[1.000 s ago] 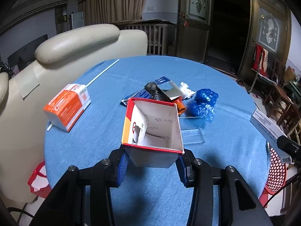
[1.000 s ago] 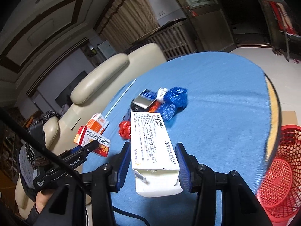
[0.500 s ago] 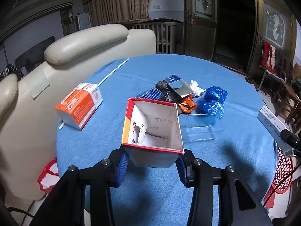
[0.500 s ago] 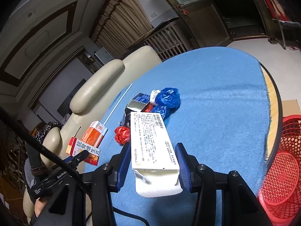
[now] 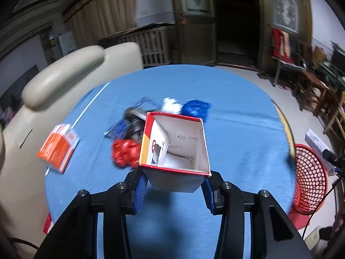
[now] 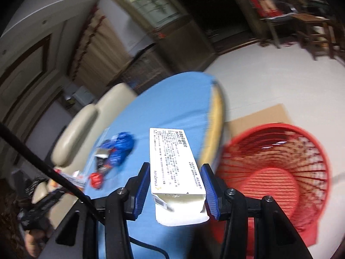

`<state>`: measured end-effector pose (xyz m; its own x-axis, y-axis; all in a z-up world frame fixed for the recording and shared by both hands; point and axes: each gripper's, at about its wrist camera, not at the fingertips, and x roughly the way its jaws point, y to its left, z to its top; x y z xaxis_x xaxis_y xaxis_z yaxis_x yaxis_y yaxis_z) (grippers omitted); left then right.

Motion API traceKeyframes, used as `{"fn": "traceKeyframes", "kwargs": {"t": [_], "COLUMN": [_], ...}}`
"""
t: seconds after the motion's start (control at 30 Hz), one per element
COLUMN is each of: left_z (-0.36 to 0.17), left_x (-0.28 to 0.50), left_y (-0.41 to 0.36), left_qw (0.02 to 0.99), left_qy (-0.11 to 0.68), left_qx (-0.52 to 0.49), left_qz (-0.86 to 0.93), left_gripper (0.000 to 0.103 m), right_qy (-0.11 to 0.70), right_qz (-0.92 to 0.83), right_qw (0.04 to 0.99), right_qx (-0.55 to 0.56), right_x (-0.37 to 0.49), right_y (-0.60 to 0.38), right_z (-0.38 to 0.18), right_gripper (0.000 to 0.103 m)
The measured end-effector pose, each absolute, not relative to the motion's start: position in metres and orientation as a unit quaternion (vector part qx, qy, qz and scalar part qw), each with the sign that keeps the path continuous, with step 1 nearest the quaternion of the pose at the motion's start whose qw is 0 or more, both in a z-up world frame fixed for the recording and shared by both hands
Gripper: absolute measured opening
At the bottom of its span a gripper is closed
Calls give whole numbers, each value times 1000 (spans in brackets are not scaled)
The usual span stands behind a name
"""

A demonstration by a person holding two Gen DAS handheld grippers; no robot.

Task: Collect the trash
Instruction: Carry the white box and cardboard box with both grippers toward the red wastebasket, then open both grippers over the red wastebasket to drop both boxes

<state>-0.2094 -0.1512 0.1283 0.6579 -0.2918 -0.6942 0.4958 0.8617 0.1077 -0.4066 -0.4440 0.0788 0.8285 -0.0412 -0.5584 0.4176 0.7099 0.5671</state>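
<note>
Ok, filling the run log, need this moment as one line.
left gripper: shut on open box | right gripper: shut on white carton | red basket: on floor beside table

L black plastic two-finger gripper (image 5: 174, 185): ribbed blue finger pads (image 5: 141, 191), silver screws (image 5: 120, 185) on linkage arms. R black plastic two-finger gripper (image 6: 176, 191): same blue pads, silver screws, w/ black cable (image 6: 45, 165) crossing frame.

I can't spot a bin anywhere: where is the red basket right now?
The red basket stands on the floor just past the blue table's edge, on a cardboard sheet; the right gripper holds a white box beside it.
</note>
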Motion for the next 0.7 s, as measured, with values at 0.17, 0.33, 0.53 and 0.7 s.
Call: {"fn": "traceKeyframes", "kwargs": {"t": [0.17,0.33,0.53,0.7], "left_z": [132,133,133,133], "left_x": [-223,-237,-250,-268], "left_y": [-190,-222,-253,-280], "left_qw": [888,878,864,851], "left_qy": [345,341,338,335], "left_qx": [161,174,188,201], "left_qz": [-257,-289,-321,-351], "left_gripper": [47,47,47,47], "right_qy": [282,301,312,306], "right_qz": [-191,-223,-246,-270], "right_qw": [865,849,837,825], "right_qx": [367,372,376,392], "right_x": [-438,-453,-458,-469], "right_y": [-474,-488,-502,-516], "right_z": [53,33,22,16], "right_gripper": [50,50,55,77]}}
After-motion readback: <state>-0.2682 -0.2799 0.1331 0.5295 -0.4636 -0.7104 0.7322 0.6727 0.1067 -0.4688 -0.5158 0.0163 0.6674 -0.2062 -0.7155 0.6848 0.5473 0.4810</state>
